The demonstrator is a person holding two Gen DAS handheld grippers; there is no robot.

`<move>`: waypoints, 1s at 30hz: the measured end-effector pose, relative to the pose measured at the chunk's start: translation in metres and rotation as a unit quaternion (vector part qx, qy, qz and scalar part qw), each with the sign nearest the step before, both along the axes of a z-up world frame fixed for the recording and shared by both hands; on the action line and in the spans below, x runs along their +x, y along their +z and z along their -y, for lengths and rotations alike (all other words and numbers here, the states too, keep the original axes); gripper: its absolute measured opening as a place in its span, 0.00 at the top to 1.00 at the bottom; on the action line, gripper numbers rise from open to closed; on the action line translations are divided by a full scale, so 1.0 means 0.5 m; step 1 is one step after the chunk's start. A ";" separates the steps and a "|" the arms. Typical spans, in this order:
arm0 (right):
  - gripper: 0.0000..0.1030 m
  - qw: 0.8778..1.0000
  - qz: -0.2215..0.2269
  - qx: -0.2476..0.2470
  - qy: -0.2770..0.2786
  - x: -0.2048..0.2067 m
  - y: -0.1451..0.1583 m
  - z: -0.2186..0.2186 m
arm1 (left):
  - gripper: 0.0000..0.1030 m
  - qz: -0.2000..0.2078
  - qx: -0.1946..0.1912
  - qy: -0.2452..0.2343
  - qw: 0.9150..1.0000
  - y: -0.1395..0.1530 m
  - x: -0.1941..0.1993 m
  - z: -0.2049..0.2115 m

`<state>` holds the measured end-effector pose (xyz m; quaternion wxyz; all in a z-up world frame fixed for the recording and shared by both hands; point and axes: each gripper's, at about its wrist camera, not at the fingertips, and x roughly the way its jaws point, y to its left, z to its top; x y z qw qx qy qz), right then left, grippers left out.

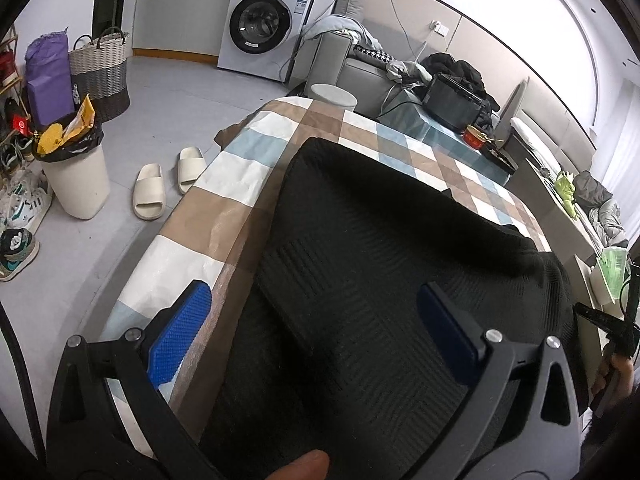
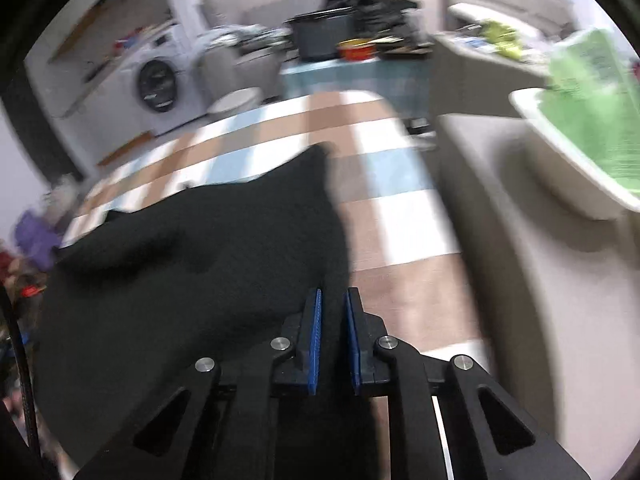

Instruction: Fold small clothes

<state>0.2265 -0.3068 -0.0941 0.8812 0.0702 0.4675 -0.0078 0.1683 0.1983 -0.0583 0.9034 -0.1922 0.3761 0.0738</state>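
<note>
Black knit garment [image 1: 372,264] lies spread over the checked tablecloth [image 1: 224,184], filling the centre of the left wrist view and running from about 12 o'clock down to 6 o'clock, with one folded flap overlapping the lower layer near 8 o'clock. Left gripper [image 1: 316,332] hangs above this garment with its jaws wide apart; one blue-padded finger [image 1: 180,332] sits at 8 o'clock over the cloth edge and the other at 4 o'clock over the knit, and nothing is held between them. A fingertip of the operator shows at 6 o'clock on the frame edge. Right gripper [image 2: 333,340] appears at 6 o'clock in the right wrist view, which is motion-blurred; its jaws are nearly together, with dark fabric of the garment [image 2: 192,256] filling the narrow gap between the blue pads [image 2: 316,340], so the jaws are clamped on the garment edge. From that point the garment extends toward 9 and 11 o'clock across the tablecloth [image 2: 400,208]. Background items in the left wrist view: washing machine [image 1: 264,28] at 12 o'clock, woven basket [image 1: 100,72] at 10 o'clock, waste bin [image 1: 76,172] and a pair of slippers [image 1: 168,184] at 9 o'clock, all on the floor well apart from the table.
</note>
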 end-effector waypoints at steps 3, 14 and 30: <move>0.77 1.000 0.008 0.011 -0.002 -0.006 0.020 0.011 | 0.01 -0.004 -0.001 -0.003 1.000 -0.007 0.008 -0.003; 0.50 0.987 0.039 0.007 0.154 0.016 0.085 -0.198 | 0.01 -0.005 -0.014 -0.009 1.000 -0.019 0.016 -0.009; 0.28 0.966 0.012 0.038 0.256 0.092 0.046 -0.354 | 0.01 -0.008 0.001 -0.040 0.999 -0.034 0.028 0.027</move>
